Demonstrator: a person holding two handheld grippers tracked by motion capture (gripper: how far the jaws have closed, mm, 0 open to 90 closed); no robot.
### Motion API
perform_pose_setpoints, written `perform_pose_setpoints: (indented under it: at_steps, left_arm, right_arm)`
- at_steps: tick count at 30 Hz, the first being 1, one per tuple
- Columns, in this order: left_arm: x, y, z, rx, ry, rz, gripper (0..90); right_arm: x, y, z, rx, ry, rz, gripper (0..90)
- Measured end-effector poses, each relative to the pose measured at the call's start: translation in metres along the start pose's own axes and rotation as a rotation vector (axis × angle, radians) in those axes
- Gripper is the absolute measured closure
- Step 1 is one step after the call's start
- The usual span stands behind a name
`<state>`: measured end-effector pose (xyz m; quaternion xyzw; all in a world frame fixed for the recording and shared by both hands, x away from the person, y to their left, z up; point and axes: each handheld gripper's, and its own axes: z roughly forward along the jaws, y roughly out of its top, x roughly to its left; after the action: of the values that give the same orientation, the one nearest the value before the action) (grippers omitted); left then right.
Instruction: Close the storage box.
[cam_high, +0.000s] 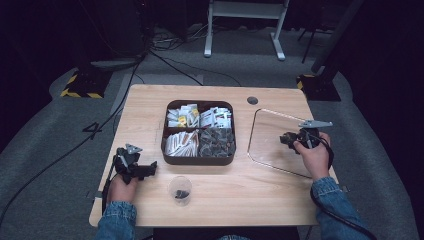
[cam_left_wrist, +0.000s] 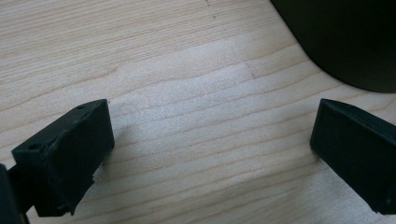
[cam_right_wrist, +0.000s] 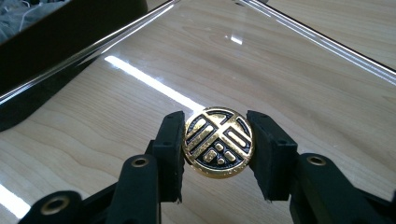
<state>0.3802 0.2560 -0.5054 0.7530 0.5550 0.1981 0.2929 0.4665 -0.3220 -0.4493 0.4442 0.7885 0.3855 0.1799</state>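
Observation:
A round gold-and-black knob (cam_right_wrist: 219, 135) sits on a clear, rounded-rectangle lid (cam_right_wrist: 261, 56). My right gripper (cam_right_wrist: 217, 149) is shut on the knob, one pad against each side. From above, that lid (cam_high: 270, 125) lies over the table's right part, with the right gripper (cam_high: 290, 139) above its middle. I cannot tell whether the lid touches the table. My left gripper (cam_high: 150, 169) rests low at the front left, near the dark box's (cam_high: 200, 161) front-left corner. The left gripper (cam_left_wrist: 212, 149) is open, with bare wood between its jaws.
The dark box has four compartments filled with several packets and sticks; its wall (cam_right_wrist: 60, 32) runs beside the lid and its corner (cam_left_wrist: 345, 37) is close to the left gripper. A small clear cup (cam_high: 180, 190) with dark bits stands at the front. A grommet hole (cam_high: 252, 100) is at the back.

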Motion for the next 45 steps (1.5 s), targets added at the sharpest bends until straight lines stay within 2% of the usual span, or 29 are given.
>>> perform_pose_setpoints:
  at_steps: [9, 15, 27, 35, 45]
  left_arm:
    - [0.000, 0.000, 0.000, 0.000, 0.000, -0.001, 0.0]
    - [0.001, 0.000, 0.000, -0.001, -0.005, 0.010, 0.0]
    - [0.002, 0.001, 0.001, -0.003, -0.010, 0.019, 0.0]
    - [0.002, 0.001, 0.001, -0.002, -0.006, 0.016, 0.0]
    - [0.002, 0.001, 0.001, -0.002, -0.004, 0.014, 0.0]
  right_arm:
    - [0.007, 0.009, -0.011, -0.014, 0.031, -0.002, 58.6]
    - [0.019, 0.025, -0.016, -0.035, 0.055, -0.023, 58.6]
    - [0.053, 0.071, -0.007, -0.030, 0.119, -0.065, 58.6]
    - [0.067, 0.091, 0.004, -0.025, 0.147, -0.062, 58.6]
    - [0.086, 0.115, 0.015, -0.019, 0.167, -0.101, 58.6]
